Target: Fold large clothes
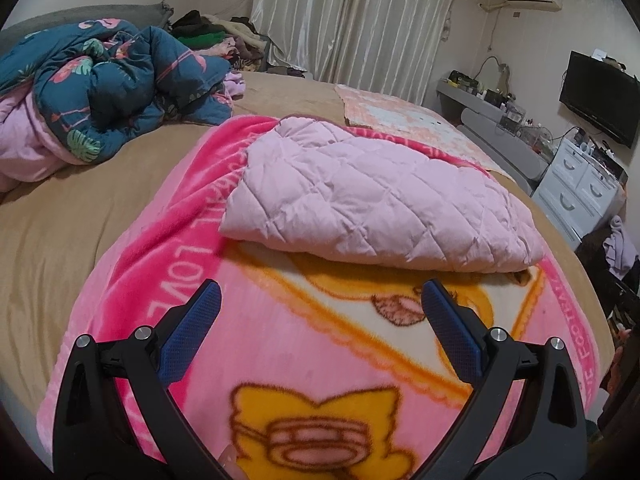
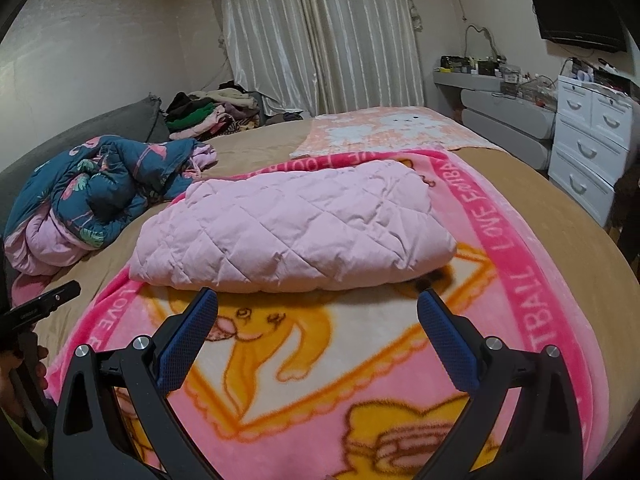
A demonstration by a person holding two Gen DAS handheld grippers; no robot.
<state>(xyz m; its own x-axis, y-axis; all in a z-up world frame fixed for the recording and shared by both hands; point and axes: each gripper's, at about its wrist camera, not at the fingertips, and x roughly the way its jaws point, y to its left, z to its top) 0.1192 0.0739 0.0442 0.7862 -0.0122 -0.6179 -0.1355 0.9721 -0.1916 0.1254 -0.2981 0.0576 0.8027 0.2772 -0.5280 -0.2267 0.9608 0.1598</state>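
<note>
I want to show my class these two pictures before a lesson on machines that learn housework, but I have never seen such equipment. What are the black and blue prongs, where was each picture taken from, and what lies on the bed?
No robot arm is here: a person holds a two-finger gripper in each hand, and a wide-angle camera on each looks along its fingers. One picture comes from the left gripper, the other from the right gripper. Both are open and hold nothing. On the bed lies a pink cartoon blanket, and on it a folded pale pink quilted garment. A crumpled blue flowered quilt lies on the bed's left side.
</note>
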